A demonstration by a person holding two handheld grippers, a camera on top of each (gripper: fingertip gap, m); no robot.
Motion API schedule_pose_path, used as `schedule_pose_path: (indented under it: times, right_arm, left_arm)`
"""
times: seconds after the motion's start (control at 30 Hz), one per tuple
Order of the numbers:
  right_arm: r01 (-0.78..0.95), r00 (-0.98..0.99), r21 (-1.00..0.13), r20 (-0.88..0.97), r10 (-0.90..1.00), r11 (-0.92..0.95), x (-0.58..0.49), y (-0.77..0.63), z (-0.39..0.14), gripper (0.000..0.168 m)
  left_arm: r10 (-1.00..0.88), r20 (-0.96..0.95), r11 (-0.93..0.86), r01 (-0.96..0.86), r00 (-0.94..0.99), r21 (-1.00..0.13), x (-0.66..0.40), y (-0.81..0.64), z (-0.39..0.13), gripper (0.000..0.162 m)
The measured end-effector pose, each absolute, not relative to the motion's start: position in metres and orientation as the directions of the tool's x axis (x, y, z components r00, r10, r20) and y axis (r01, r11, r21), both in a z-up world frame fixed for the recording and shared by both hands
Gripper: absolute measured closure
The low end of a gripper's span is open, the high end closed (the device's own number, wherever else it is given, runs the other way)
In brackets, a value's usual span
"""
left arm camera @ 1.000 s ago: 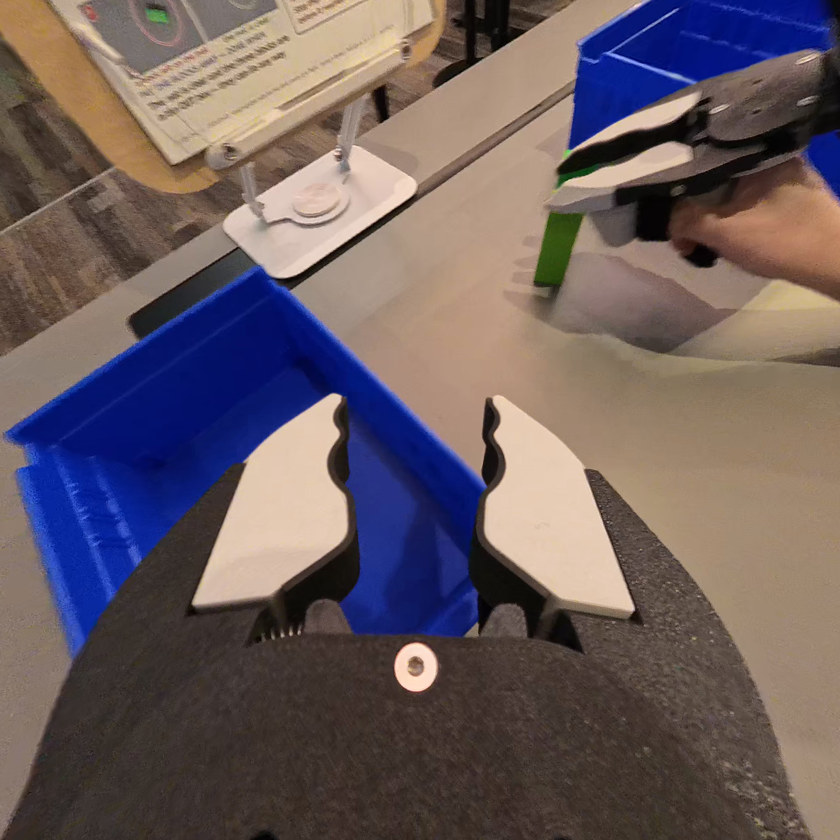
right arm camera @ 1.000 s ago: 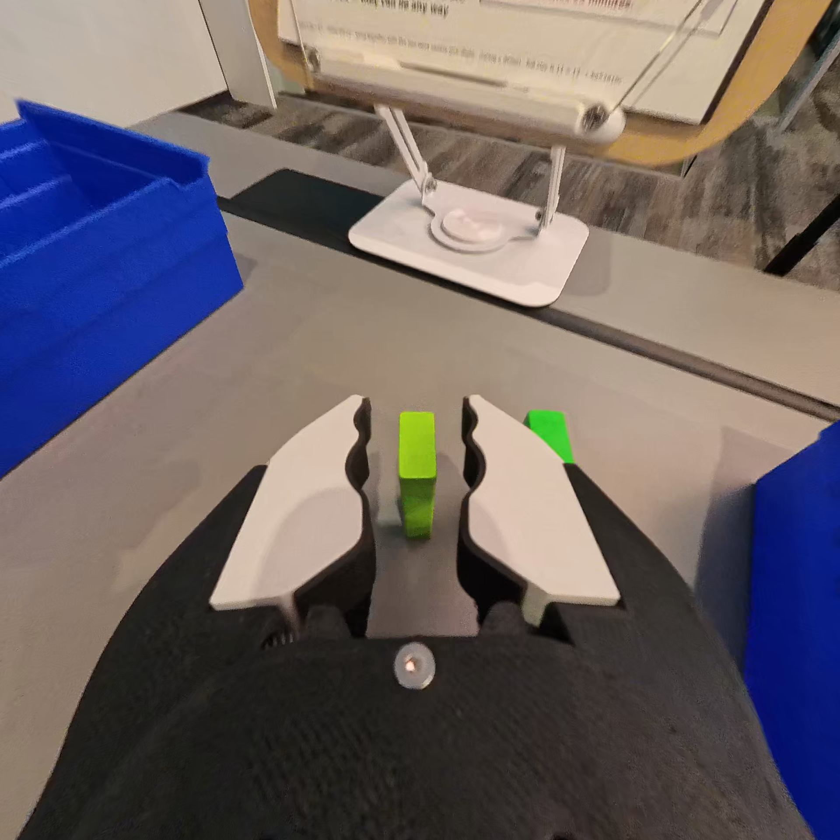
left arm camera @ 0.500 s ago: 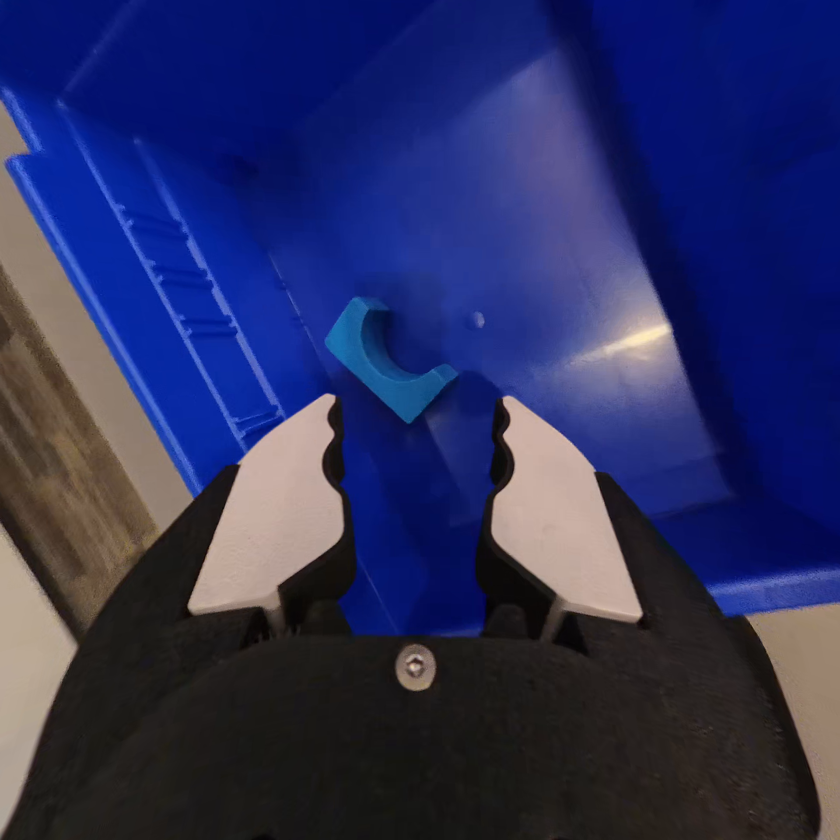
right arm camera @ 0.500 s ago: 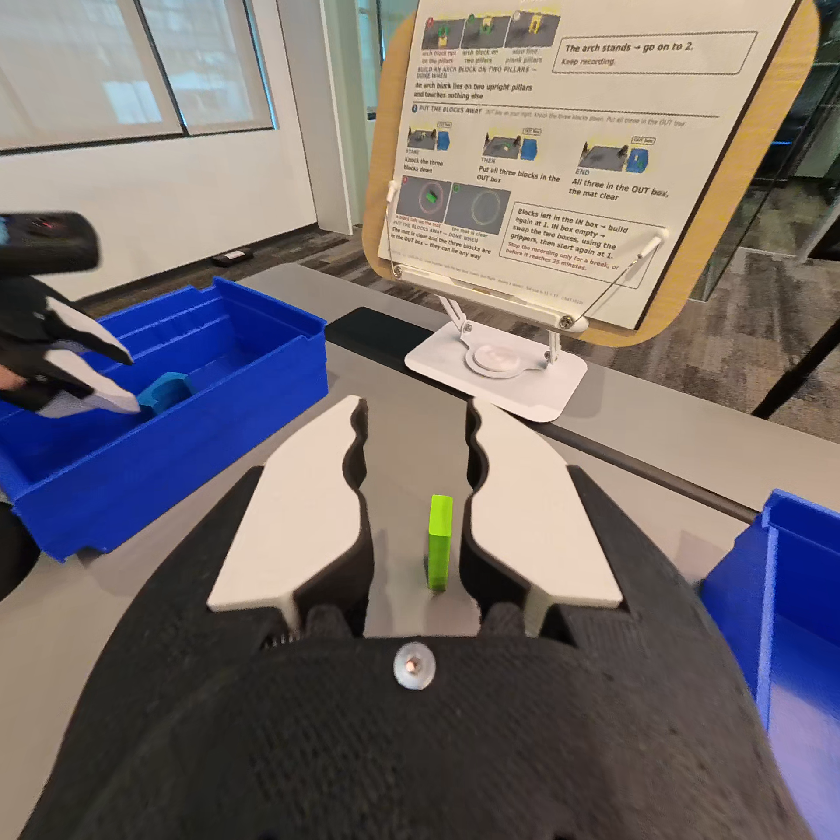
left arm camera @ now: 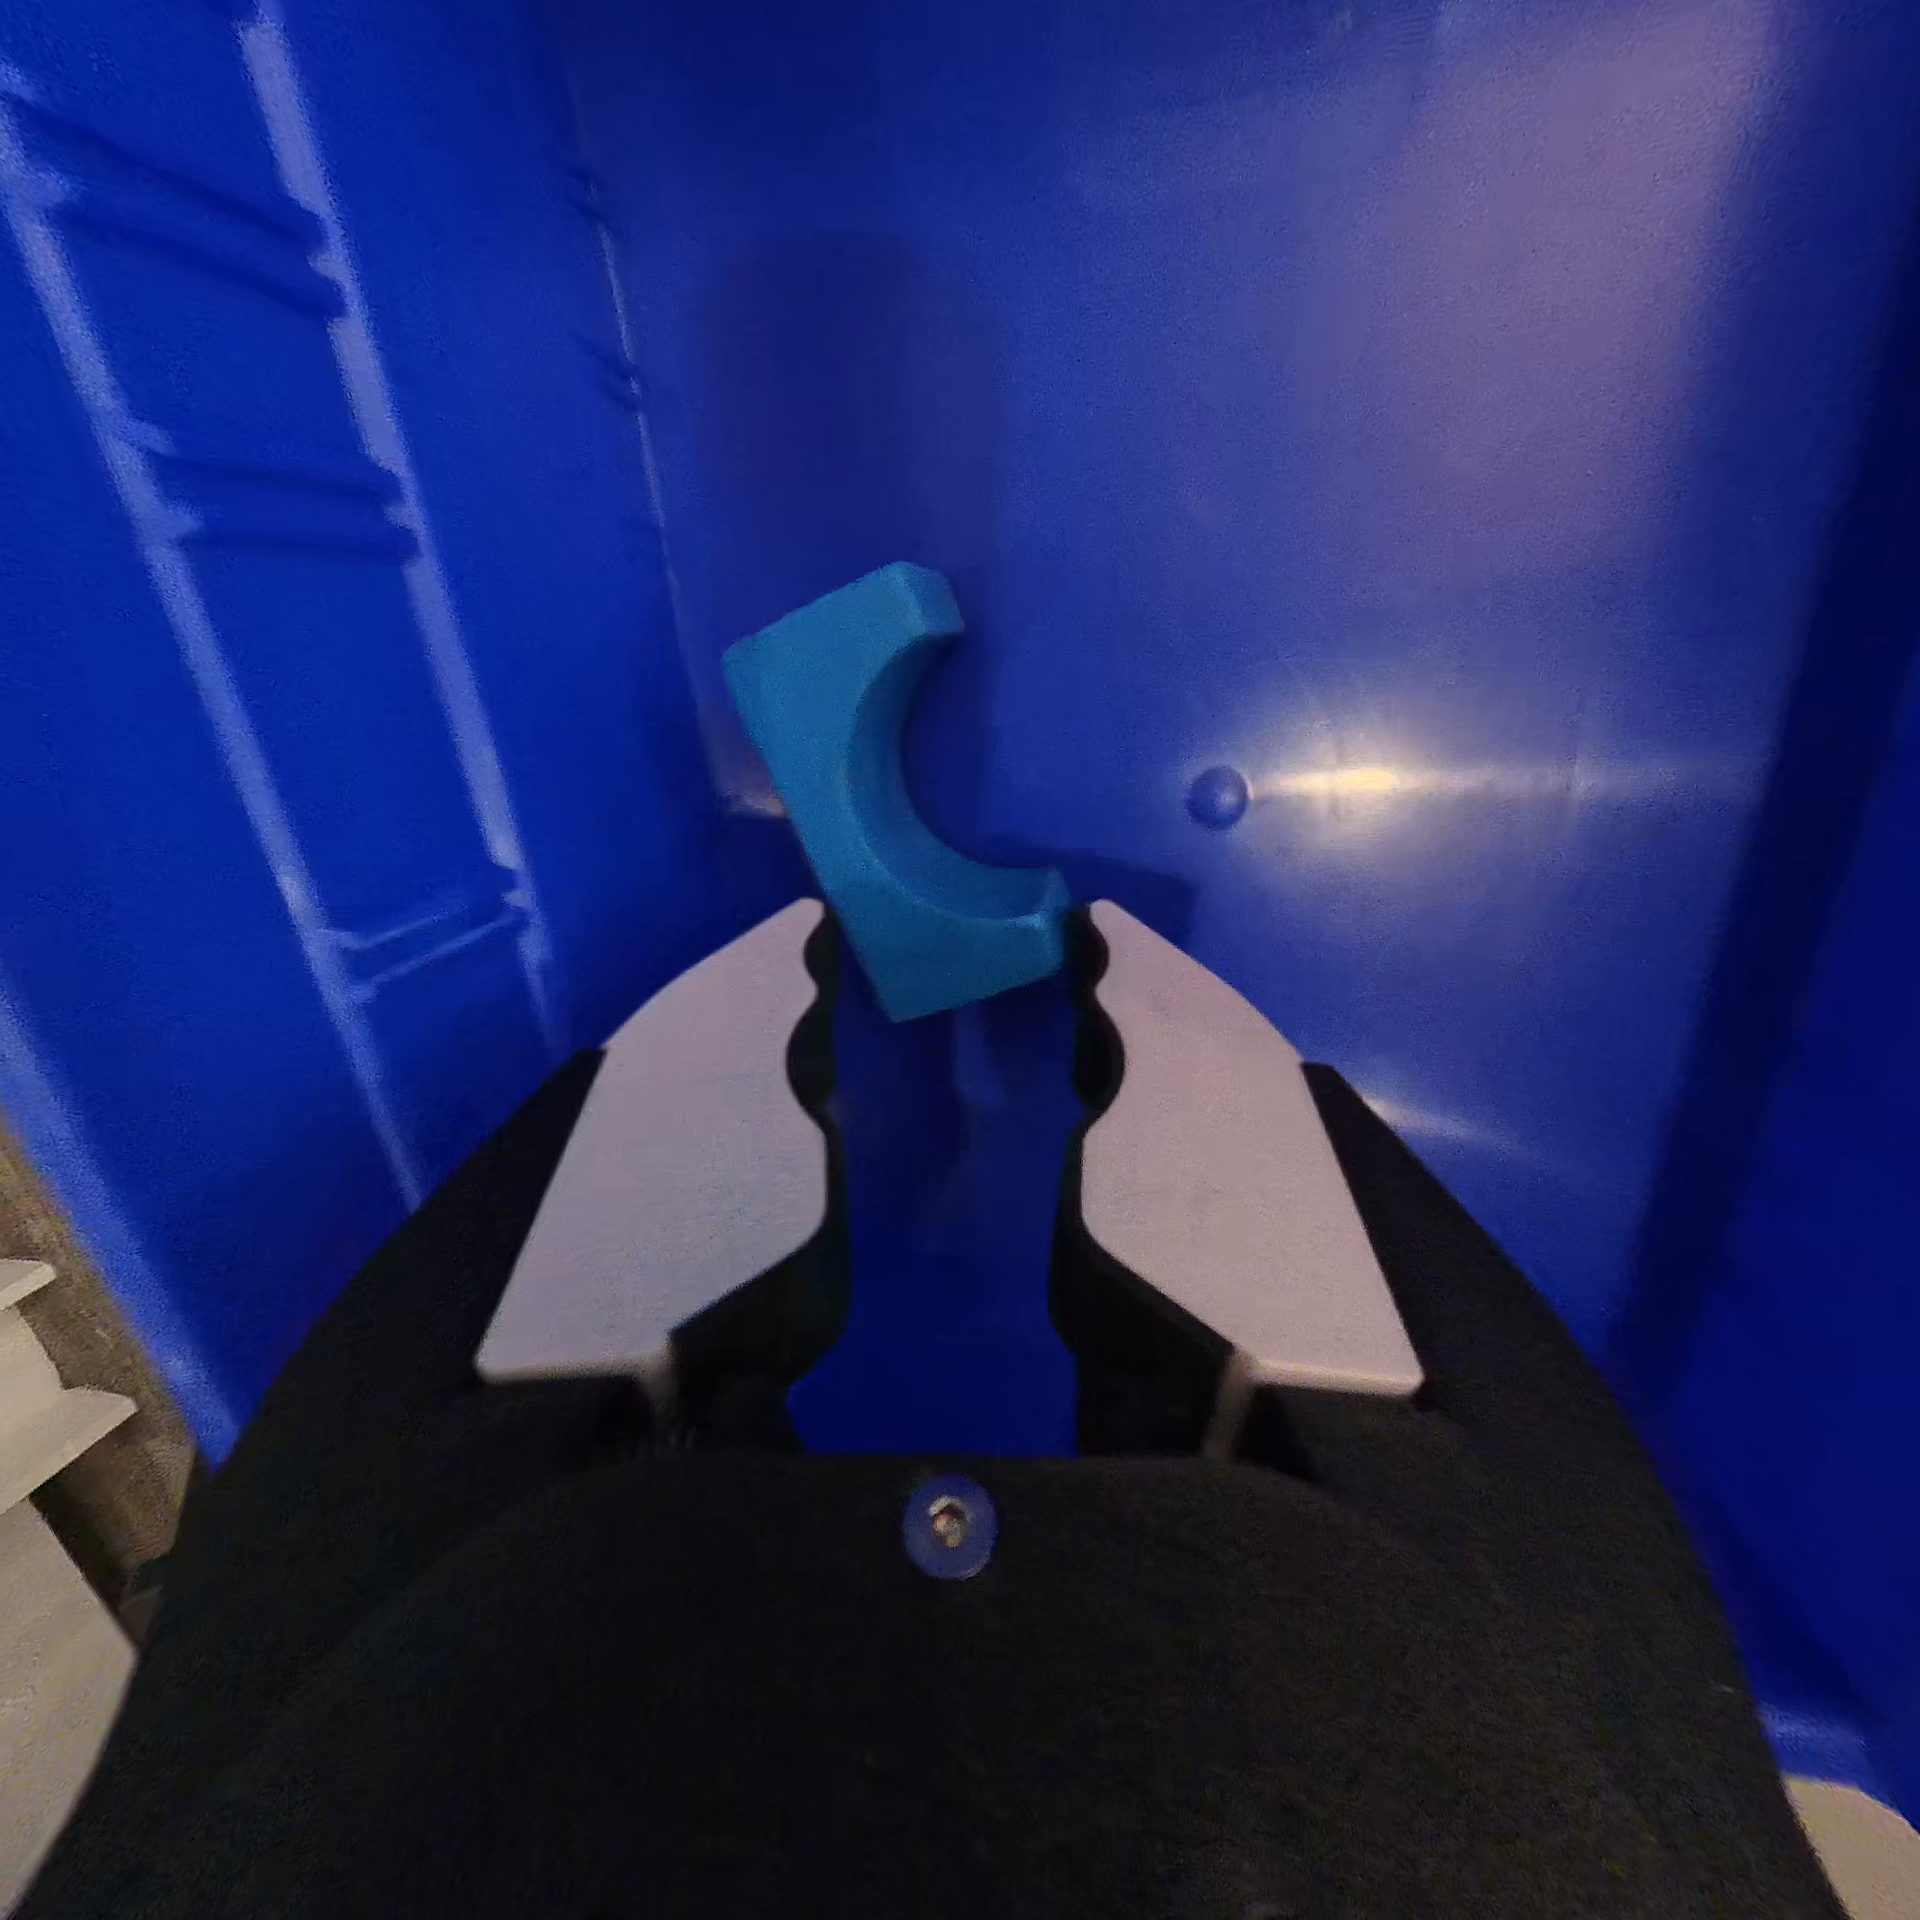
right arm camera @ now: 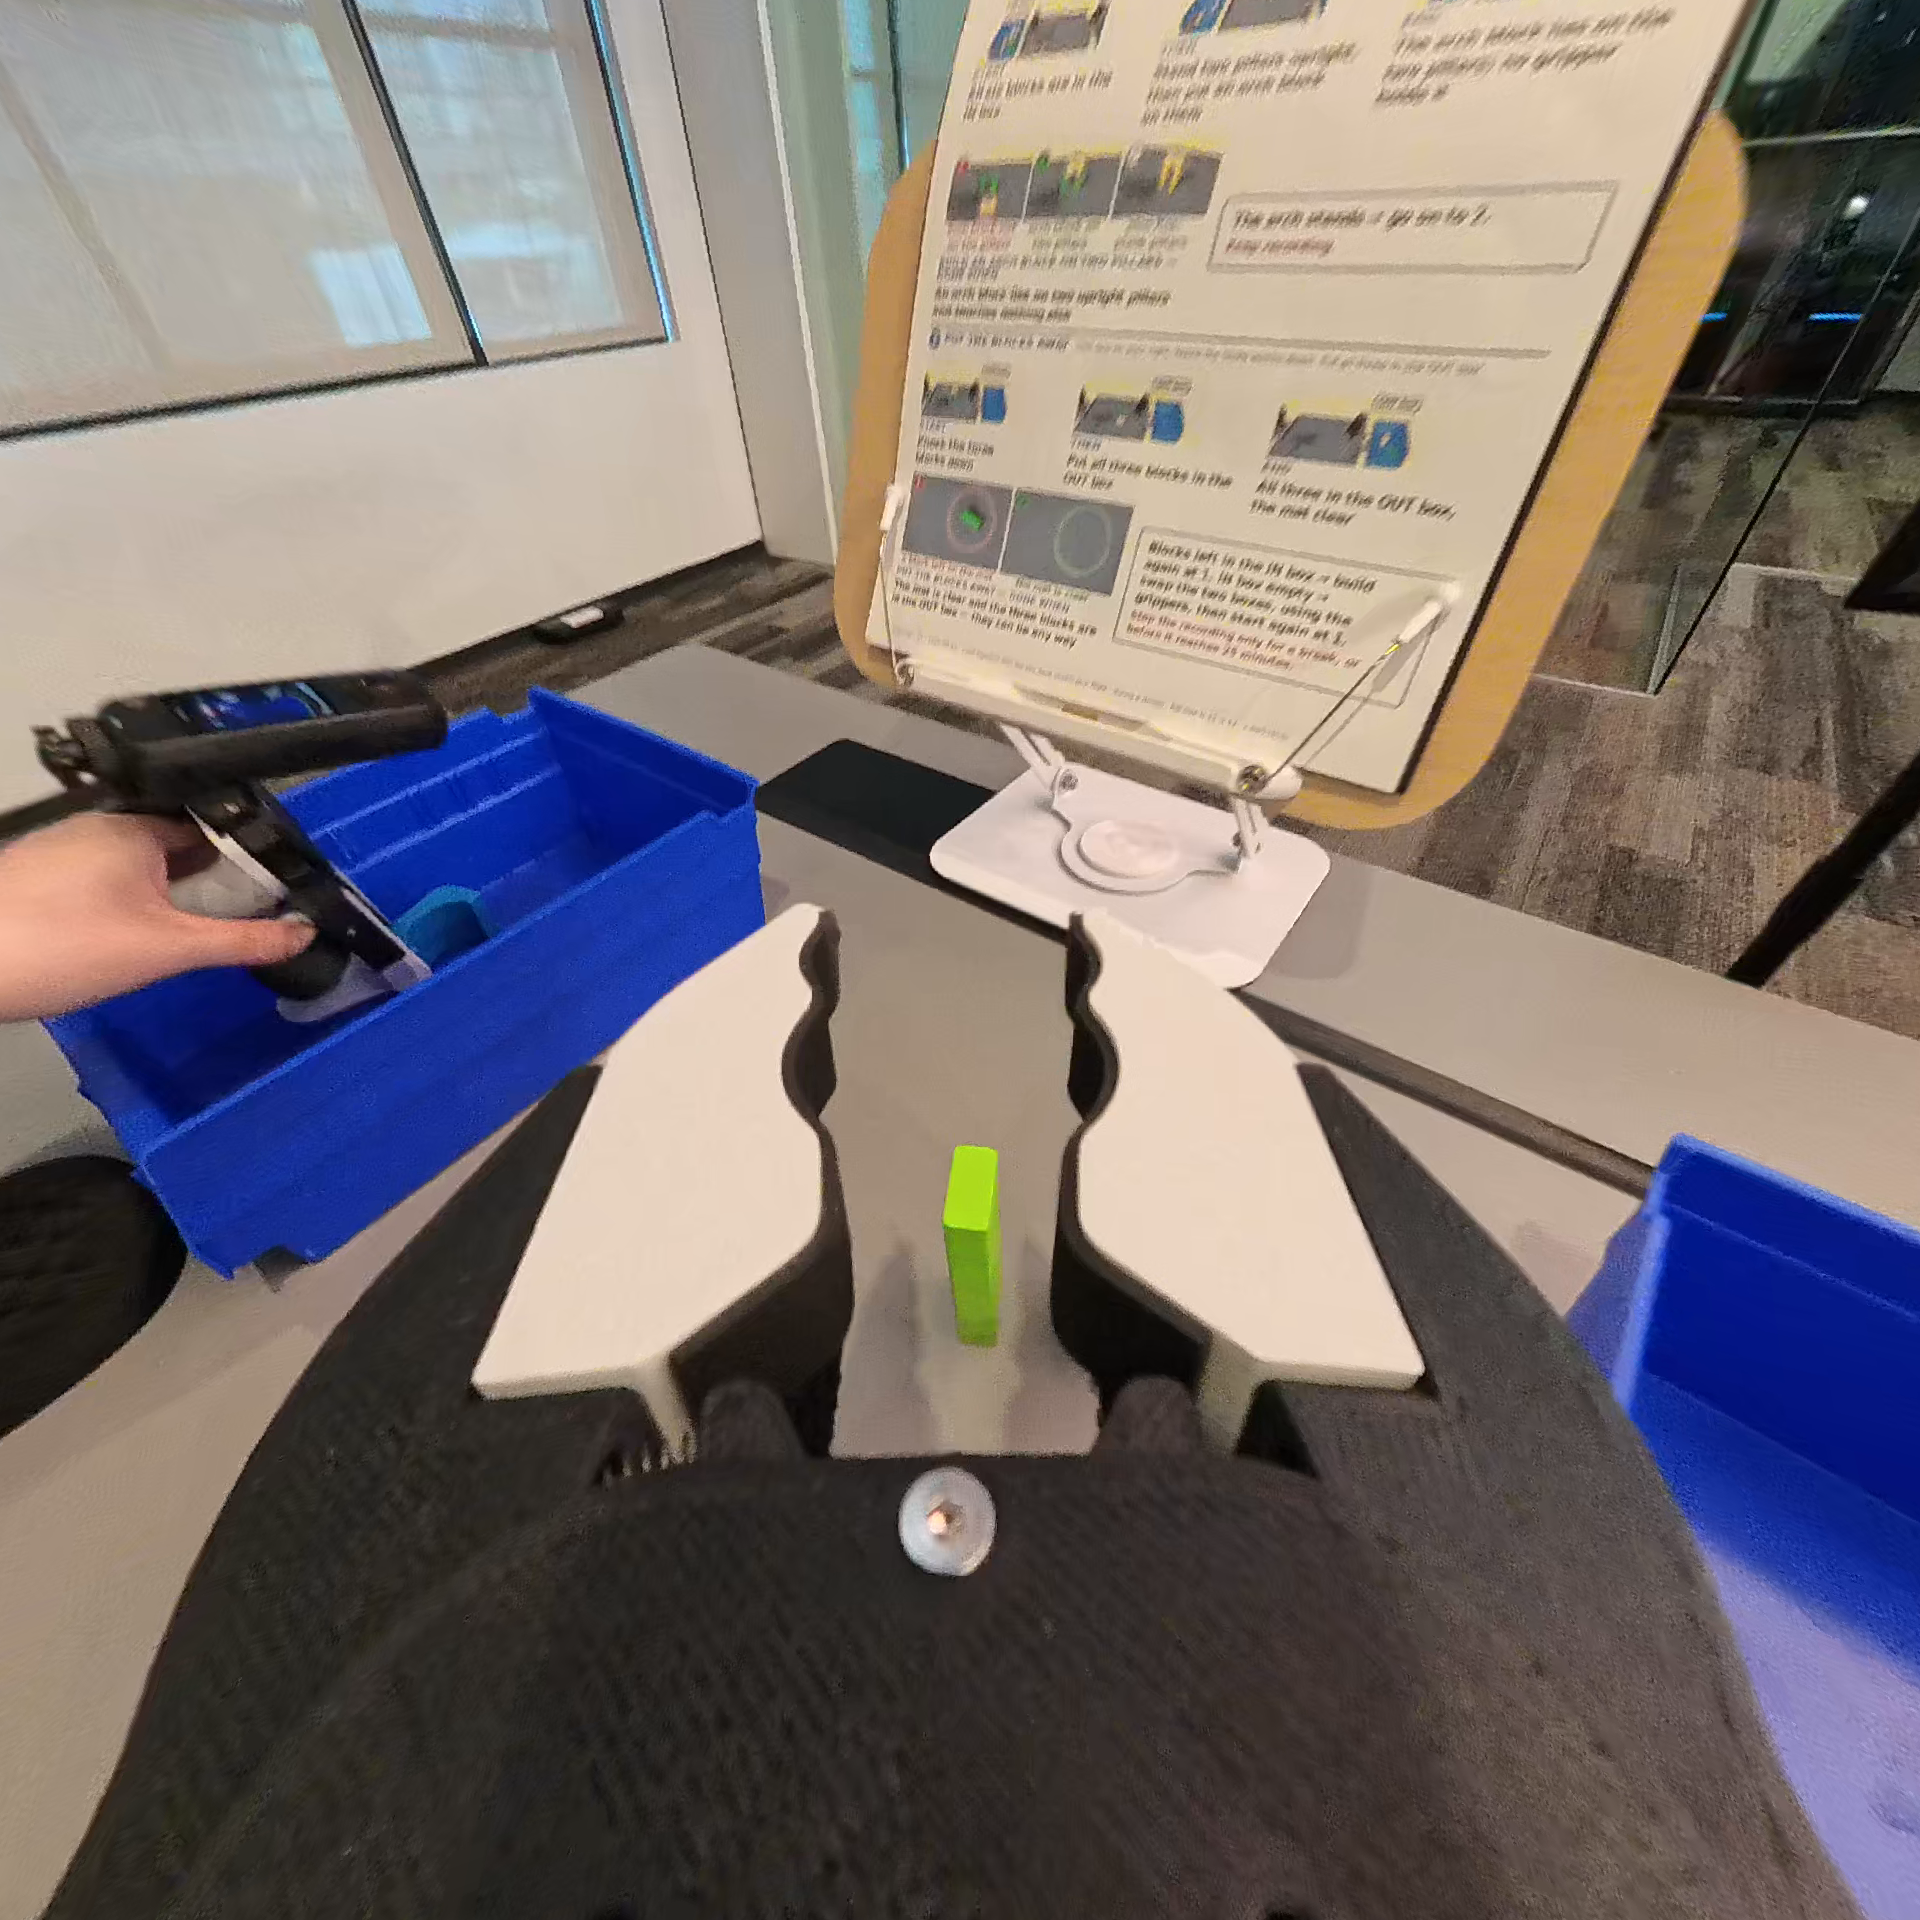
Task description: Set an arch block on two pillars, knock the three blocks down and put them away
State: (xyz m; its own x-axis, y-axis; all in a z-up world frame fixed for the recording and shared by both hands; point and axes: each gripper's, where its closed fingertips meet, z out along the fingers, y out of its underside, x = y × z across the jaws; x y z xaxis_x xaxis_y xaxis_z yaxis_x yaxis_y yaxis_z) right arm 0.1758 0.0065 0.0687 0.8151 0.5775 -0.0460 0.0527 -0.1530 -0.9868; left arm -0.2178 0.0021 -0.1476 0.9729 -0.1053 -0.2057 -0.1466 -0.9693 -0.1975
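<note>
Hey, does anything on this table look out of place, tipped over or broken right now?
Nothing stands out. One green pillar stands upright on the table, and the blue arch block lies in the blue bin, skewed to its walls, at the left gripper. No damage shows.

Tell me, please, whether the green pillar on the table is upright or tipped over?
Upright: the green pillar stands on its small end on the grey table.

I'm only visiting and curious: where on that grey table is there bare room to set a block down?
The grey table is bare between the left blue bin and the green pillar, and beyond the pillar up to the white stand base. The left bin is crowded: the left gripper is at the arch block.
</note>
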Motion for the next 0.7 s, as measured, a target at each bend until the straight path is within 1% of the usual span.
schedule_pose_path:
  times: [0.07,0.2,0.3,0.43,0.53,0.6,0.63,0.7]
  right_arm:
    - [0.018,0.815,-0.989,-0.069,0.575,-0.145,0.186,0.006,0.078,0.126]
    - [-0.046,0.803,-0.985,-0.137,0.58,-0.169,0.198,0.009,0.083,0.126]
    - [-0.081,0.774,-0.974,-0.196,0.602,-0.213,0.194,0.011,0.075,0.126]
    - [-0.054,0.712,-0.964,-0.219,0.667,-0.26,0.171,0.007,0.062,0.126]
    - [-0.007,0.597,-0.955,-0.241,0.765,-0.296,0.141,-0.009,0.054,0.126]
    - [0.038,0.481,-0.943,-0.272,0.834,-0.329,0.122,-0.026,0.05,0.126]
    - [0.066,0.411,-0.933,-0.297,0.862,-0.354,0.114,-0.036,0.047,0.126]
    - [0.101,0.298,-0.907,-0.364,0.882,-0.409,0.104,-0.051,0.044,0.126]
  left_arm:
    - [-0.1,-0.218,-0.969,-0.144,0.971,-0.198,-0.224,0.004,-0.147,0.12]
    - [-0.119,-0.153,-0.968,-0.149,0.981,-0.204,-0.222,-0.001,-0.143,0.121]
    - [-0.124,-0.133,-0.95,-0.156,0.983,-0.27,-0.222,-0.005,-0.126,0.121]
    - [-0.259,-0.117,-0.856,-0.284,0.959,-0.431,-0.2,-0.007,-0.088,0.121]
    - [-0.442,-0.143,-0.69,-0.438,0.885,-0.577,-0.155,-0.016,-0.043,0.122]
    - [-0.58,-0.224,-0.518,-0.567,0.783,-0.641,-0.116,-0.027,-0.014,0.122]
    - [-0.637,-0.287,-0.419,-0.633,0.716,-0.651,-0.095,-0.034,-0.002,0.123]
    - [-0.722,-0.412,-0.233,-0.757,0.555,-0.61,-0.056,-0.052,0.011,0.123]
